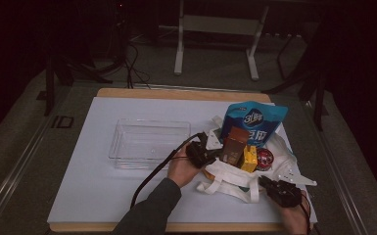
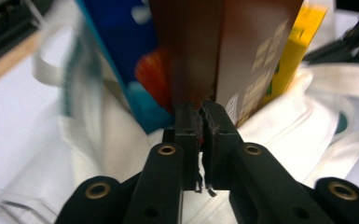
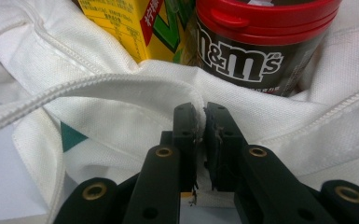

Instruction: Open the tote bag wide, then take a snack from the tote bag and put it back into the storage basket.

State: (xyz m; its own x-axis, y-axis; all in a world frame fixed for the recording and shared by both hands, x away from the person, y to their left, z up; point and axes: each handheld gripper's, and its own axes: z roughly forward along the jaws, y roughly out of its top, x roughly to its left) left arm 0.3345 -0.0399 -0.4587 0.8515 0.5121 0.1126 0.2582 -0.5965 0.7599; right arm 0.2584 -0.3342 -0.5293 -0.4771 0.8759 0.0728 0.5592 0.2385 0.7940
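High view. White canvas tote bag (image 1: 235, 177) with webbing handles, lying at the right of the white table cover (image 1: 98, 196), just right of a clear rectangular plastic bin (image 1: 149, 143). Contents standing out of its mouth: blue glossy snack pouch (image 1: 255, 122), brown cardboard carton (image 1: 234, 146), yellow carton (image 1: 248, 159), red-lidded round tub (image 1: 265, 157). Left gripper (image 1: 209, 152) at the bag's left edge, by the brown carton; right gripper (image 1: 268, 183) at the bag's near right edge.

Left gripper view. Jaws drawn together, pads meeting, with a sliver of white bag (image 2: 279, 140) fabric showing in the seam between them; whether it is pinched cannot be told. Tips touching or just short of the brown carton (image 2: 242, 56), which stands upright with the blue pouch (image 2: 116, 46) to its left and the yellow carton (image 2: 303, 42) behind its right.

Right gripper view. Jaws clamped on the stitched hem of the white bag (image 3: 121, 88), cloth pinched between the pads. Behind the hem: yellow carton (image 3: 130, 23) and a dark M&M's tub with red lid (image 3: 261, 42), side by side inside the bag. Small green triangle (image 3: 71, 136) printed on the fabric at left.
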